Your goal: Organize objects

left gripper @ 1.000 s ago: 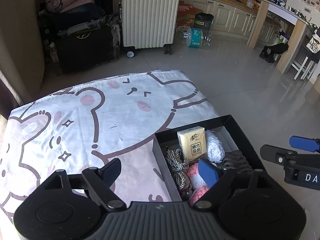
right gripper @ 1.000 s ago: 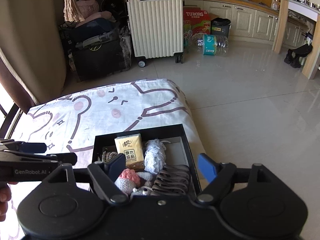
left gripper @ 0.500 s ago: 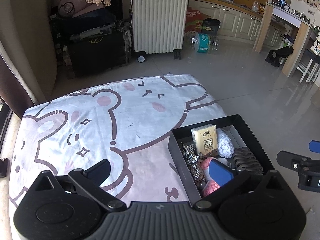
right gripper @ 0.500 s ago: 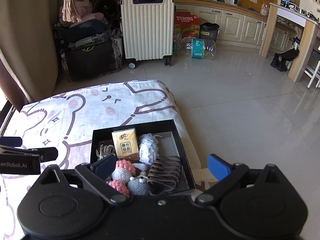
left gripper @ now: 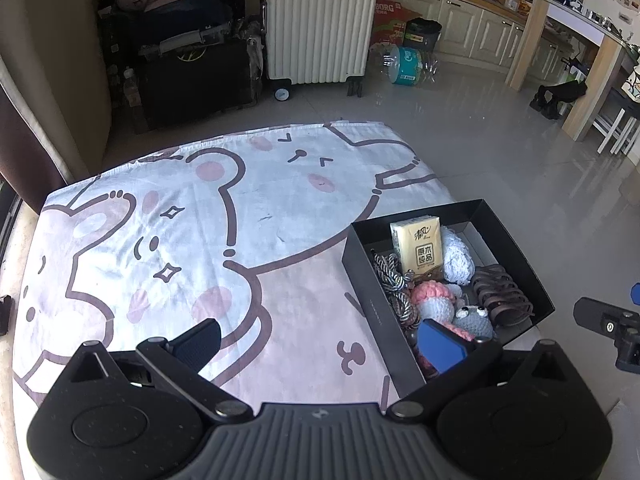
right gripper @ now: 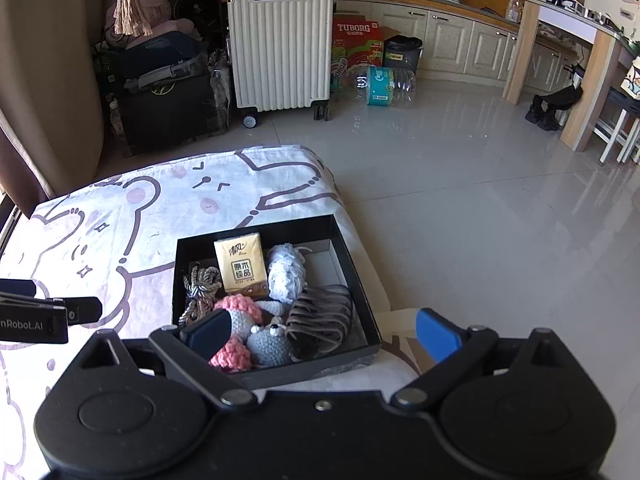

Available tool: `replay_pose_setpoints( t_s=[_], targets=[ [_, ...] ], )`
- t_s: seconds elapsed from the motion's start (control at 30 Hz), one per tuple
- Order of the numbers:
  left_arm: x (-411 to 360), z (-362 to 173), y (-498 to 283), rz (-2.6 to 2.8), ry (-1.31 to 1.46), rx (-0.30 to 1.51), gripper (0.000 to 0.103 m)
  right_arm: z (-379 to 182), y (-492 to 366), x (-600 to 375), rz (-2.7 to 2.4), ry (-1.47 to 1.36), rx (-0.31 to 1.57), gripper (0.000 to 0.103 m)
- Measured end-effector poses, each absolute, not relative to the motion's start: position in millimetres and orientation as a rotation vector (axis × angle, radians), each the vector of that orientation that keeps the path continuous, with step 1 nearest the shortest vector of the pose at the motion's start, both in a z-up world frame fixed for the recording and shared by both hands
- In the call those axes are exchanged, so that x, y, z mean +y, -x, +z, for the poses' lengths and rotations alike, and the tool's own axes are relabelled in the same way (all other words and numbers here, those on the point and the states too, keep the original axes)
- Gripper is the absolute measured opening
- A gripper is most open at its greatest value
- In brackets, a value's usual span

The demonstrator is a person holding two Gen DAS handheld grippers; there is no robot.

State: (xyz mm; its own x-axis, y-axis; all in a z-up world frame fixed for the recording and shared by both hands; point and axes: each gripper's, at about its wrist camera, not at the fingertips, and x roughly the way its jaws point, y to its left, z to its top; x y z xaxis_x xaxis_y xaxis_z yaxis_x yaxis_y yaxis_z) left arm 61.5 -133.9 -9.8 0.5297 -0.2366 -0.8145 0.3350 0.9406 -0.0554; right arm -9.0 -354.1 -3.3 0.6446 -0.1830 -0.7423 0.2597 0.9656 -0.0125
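On a bear-print sheet (left gripper: pixel 248 216) spread over a low bed, a black box (right gripper: pixel 356 280) sits at the cloth's right edge, already packed: a yellow tissue pack (right gripper: pixel 241 266), a white yarn bundle (right gripper: pixel 286 270), a braided cord (right gripper: pixel 200 290), pink and grey crochet toys (right gripper: pixel 256 330) and brown hair clips (right gripper: pixel 324 318) all lie inside. Both sets of tongs hang released and empty, their jaws having just been opening with nothing between them. The left tongs (left gripper: pixel 320 340) hover over the box's left wall, the right tongs (right gripper: pixel 320 332) above its near end. Nothing loose shows on the sheet, so the gathering step looks finished and the hands appear to be letting go. Any next move would call for finding a stray item or a lid, neither in view.
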Motion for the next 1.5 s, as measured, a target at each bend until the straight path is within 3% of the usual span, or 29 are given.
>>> replay_pose_setpoints(
  t_s=[1.5],
  targets=[
    [-133.3,-27.3,-53.4,-0.338,-0.205,0.991,0.103,-32.2,21.6,-347.3,-0.296,-0.141,0.912,0.1]
  ],
)
